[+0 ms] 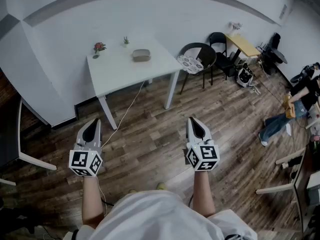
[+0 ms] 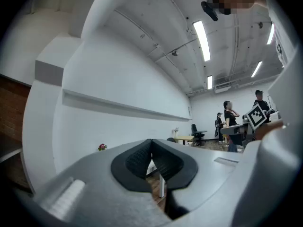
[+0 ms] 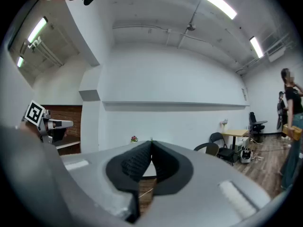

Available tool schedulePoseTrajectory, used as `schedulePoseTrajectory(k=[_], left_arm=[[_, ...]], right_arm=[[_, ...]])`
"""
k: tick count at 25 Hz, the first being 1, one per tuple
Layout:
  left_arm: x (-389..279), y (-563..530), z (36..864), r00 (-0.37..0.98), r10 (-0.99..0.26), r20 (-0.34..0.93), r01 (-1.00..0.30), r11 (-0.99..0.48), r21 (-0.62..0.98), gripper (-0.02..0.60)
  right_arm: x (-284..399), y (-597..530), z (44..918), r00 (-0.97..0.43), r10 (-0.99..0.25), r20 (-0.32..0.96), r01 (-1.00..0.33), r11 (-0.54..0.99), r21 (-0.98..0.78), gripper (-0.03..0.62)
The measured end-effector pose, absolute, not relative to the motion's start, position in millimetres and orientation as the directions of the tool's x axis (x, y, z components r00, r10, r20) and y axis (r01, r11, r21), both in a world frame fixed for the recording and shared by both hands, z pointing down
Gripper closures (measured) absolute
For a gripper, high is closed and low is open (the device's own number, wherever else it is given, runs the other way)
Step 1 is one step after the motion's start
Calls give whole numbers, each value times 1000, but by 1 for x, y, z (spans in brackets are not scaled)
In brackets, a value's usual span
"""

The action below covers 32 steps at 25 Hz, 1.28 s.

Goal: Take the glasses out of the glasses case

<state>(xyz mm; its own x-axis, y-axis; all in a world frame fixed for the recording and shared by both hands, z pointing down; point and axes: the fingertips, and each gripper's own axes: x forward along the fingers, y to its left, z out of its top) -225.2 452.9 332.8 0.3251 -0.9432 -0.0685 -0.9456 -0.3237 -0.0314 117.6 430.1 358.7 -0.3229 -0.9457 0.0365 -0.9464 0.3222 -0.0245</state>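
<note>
Jaws pressed together on nothing, the left gripper (image 1: 93,124) and right gripper (image 1: 196,122) are held level and side by side above the wooden floor (image 1: 150,134). The glasses case (image 1: 141,55) lies well ahead of them on a white table (image 1: 120,74), near a small potted flower (image 1: 99,47). The task looks not yet begun: the next move calls for approaching the table, opening the jaws and steadying the case to lift its lid.
</note>
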Motion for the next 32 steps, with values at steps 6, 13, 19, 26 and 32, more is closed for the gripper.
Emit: schedulePoseTrajectory(k=[6,13,19,26,32], left_arm=[[-225,448,334,340,-939,-59,-940,-337,-51,572],[-215,449,332,345,-937,-56,-938,-342,-66,572],[-210,450,339,342,-939,-35,-938,-339,-77,571],[-204,452,341,345,-938,-28,-937,-342,-75,528],[-205,448,346,349,-937,-13,-936,-348,-60,497]], right_arm=[[118,427,355,-323,-946,25,-946,323,-4,592],[125,425,351,-313,-950,17,-950,313,-20,591],[120,427,358,-326,-945,12,-945,326,-30,591],[122,429,360,-324,-946,14,-945,323,-54,591],[122,424,366,-334,-942,32,-942,333,-40,591]])
